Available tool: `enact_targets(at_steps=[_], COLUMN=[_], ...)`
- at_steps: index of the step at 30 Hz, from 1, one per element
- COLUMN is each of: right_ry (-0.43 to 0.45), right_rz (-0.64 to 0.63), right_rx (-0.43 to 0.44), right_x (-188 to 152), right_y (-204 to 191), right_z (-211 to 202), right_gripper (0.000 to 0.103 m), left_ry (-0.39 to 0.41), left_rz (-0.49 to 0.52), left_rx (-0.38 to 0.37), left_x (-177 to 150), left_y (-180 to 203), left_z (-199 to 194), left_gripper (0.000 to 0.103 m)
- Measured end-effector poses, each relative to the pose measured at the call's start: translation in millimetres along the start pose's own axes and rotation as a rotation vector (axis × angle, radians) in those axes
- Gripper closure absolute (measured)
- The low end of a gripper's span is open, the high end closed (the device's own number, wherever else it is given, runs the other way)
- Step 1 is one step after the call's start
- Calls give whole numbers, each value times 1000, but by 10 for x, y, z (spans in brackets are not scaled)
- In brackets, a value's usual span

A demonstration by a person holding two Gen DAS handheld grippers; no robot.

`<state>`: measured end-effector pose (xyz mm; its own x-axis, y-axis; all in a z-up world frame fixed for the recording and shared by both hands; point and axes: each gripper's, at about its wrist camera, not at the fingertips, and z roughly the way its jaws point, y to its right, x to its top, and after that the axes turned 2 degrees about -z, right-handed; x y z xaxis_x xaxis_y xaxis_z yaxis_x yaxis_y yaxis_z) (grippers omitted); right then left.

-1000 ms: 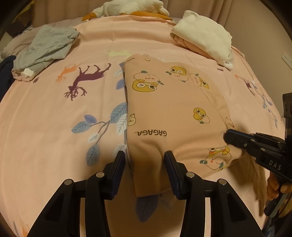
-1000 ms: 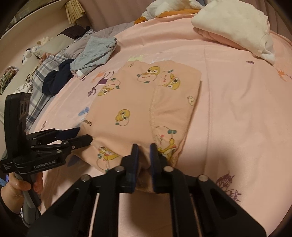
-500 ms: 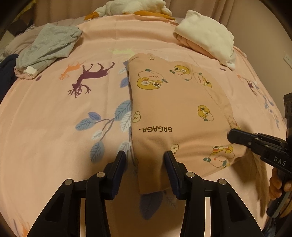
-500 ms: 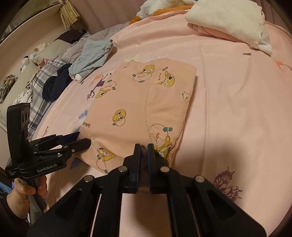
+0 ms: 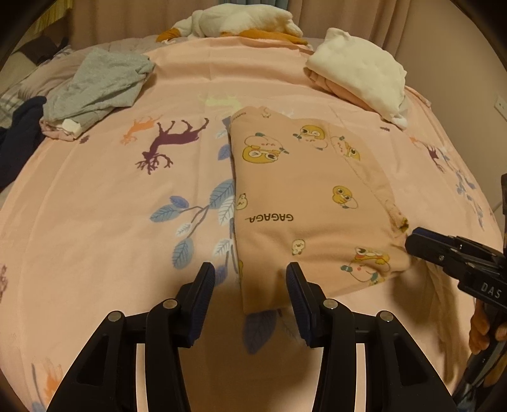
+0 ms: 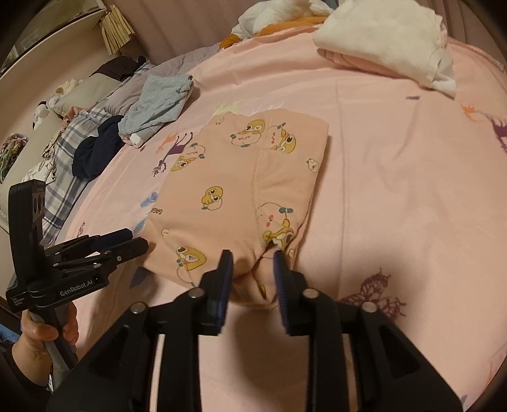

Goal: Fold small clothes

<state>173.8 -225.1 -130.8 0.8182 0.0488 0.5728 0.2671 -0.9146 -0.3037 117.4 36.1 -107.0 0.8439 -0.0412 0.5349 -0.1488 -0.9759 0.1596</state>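
A folded pink garment printed with yellow cartoon ducks lies flat on the pink bed sheet. My left gripper is open, and the garment's near left corner lies between its fingers with neither pad pressing it. In the right wrist view that gripper sits at the garment's left edge, held by a hand. My right gripper is opening. The garment's near right edge bunches between its jaws, and the pads stand clear of the cloth. From the left wrist view its tip is beside the garment's right corner.
A grey garment and a navy cloth lie at the far left. A folded white and pink pile sits at the far right. A white and orange plush lies at the head. Plaid bedding borders the left.
The right gripper's jaws, shut on the garment's near edge before, have parted and let the cloth go. The left gripper keeps the same width and place.
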Motion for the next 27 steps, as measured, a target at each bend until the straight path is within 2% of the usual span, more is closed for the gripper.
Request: enact_targets(at_steps=[1,3,11,13,15,16,18,22,24,27], right_ry=[5,20,67,77,85,90,105,118,123,133], right_rz=[-1,-6,-37,-42,-48,-51,-52,-51,-54,-61], right_rx=[-3,-10,-56,-60,-71,-75,-79,-93,-102,-113], right_x=[-1,-8,-53,-67,-82,-86,-99,-120,-134,-144], right_y=[-19,-63,-220,-262,-300,-312,-335,-369,-403,-450], right_z=[-35,-124,-433,-492,-561,-587,-654,-747,-789,-844], right_gripper=[61,49,31,28,23,21,14,11,0,0], left_ry=[4,19,66,70,78,83,93,104,106,114], left_rz=[-1,-3,14,13,9,6,1,-2,0,3], left_rx=[-1,3,11,13,14,15,13,9,20,53], left_x=[-6,-19,-62,-70,-81,-85,-90,-104,-110,-120], left_y=[9,28,134,155,174,182,198,239,261,295], left_z=[-36,-112,-416,-465,-520,-551,-615,-717,-753,-809], left_gripper=[52,36,35,32,19,17,17,16,11,8])
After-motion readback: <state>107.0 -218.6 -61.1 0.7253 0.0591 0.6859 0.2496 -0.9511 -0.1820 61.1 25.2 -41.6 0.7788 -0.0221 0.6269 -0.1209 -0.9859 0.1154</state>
